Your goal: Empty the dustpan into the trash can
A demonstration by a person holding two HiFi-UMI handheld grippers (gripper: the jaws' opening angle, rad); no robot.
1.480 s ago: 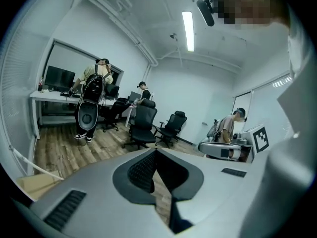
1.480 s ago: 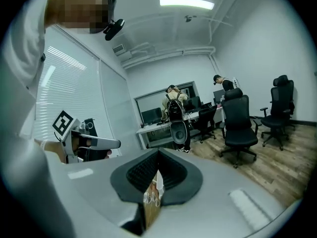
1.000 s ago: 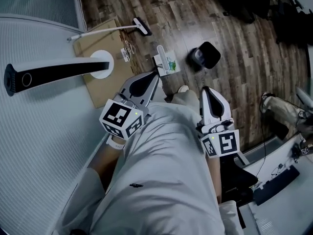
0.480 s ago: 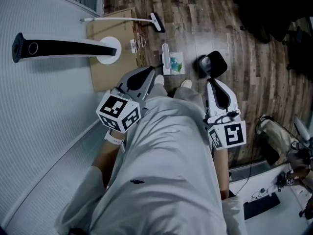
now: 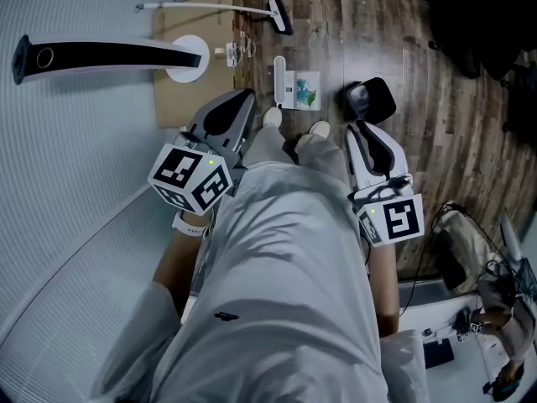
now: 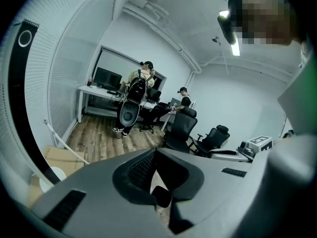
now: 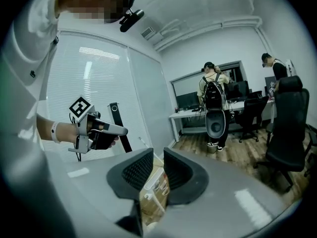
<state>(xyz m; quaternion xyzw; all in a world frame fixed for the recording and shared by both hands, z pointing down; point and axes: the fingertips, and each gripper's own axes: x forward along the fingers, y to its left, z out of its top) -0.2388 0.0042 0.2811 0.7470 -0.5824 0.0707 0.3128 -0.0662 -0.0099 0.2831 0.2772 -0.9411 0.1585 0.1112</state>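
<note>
On the wood plank floor [image 5: 436, 99], a flat brown cardboard sheet [image 5: 180, 99] lies far left. It carries a black curved bar on a white round base [image 5: 101, 55]. A white-handled broom with a black head [image 5: 210, 5] lies across its far edge. The person's white shoes [image 5: 270, 117] stand between the grippers and the white dustpan [image 5: 295, 88], which sits on the floor just beyond the toes. Its long white handle runs near to far, with the pan on the handle's right holding green bits. Whether the handle stands or lies flat I cannot tell. The small black trash can [image 5: 369, 101] stands just right of it, near the right gripper [image 5: 359, 133]. That gripper's jaws have just been opening and nothing is between them. The left gripper [image 5: 242, 99] has its jaws pressed together, empty.
</note>
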